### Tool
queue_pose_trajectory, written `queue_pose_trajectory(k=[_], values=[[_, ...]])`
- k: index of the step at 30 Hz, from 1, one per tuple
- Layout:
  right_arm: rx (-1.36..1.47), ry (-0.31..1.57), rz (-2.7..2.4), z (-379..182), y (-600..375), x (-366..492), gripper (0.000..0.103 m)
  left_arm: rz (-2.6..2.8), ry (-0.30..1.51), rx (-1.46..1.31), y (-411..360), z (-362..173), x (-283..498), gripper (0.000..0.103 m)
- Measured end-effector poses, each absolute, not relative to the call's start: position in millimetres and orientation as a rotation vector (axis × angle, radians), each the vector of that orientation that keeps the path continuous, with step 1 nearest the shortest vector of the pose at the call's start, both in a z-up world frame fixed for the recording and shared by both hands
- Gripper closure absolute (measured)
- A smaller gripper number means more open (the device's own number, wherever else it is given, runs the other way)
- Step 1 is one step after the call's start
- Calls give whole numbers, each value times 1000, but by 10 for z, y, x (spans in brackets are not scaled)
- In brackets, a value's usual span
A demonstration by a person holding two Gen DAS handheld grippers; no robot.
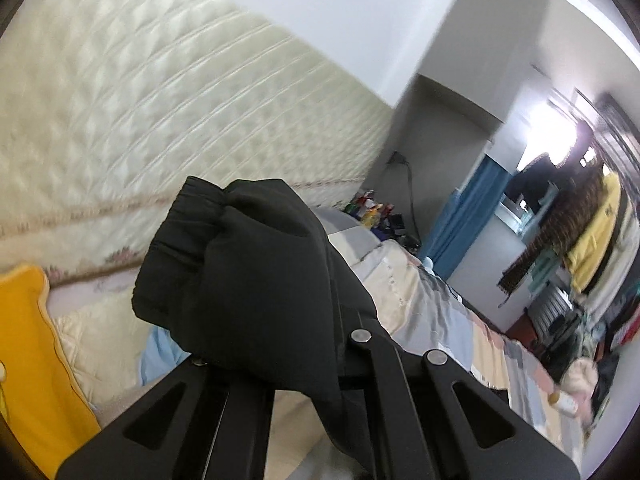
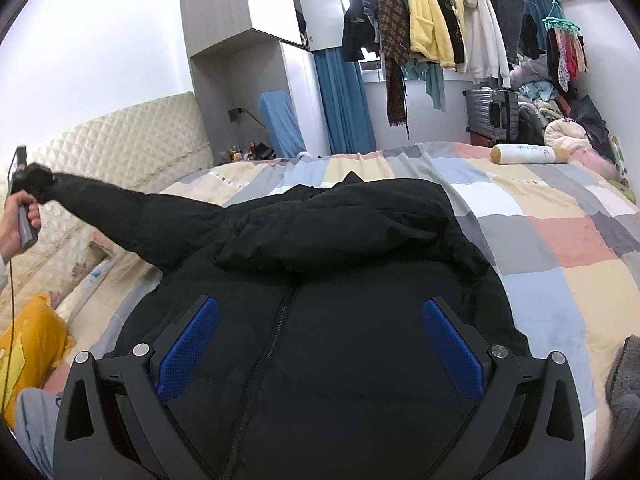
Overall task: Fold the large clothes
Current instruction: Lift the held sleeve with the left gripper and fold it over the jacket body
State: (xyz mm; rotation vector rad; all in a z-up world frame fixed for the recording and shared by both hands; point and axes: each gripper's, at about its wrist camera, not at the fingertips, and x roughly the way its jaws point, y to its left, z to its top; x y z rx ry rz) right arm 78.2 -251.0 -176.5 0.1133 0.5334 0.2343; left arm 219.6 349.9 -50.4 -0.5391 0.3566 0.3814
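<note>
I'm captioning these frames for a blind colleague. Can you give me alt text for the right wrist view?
A black puffer jacket lies zip-up on a patchwork bedspread, with the open right gripper poised over its front. At the left edge, a hand holds the left gripper, shut on the cuff of one sleeve and lifting it out sideways. Clothes hang on a rack behind.

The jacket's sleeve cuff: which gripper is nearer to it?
Left. The left gripper is shut on the sleeve cuff; the right gripper hangs open over the jacket body.
</note>
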Motion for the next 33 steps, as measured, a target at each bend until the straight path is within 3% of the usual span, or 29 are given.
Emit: queue_pose_trajectory(k=[13, 22, 33], values=[[125, 477, 218, -1655, -2739, 621, 0, 337, 335, -143, 2247, 185, 2424, 100], [166, 429, 187, -1594, -2996, 556, 0, 182, 287, -50, 1296, 422, 2510, 100], [210, 410, 186, -1594, -3159, 460, 0, -19, 284, 58, 122, 169, 2687, 98]])
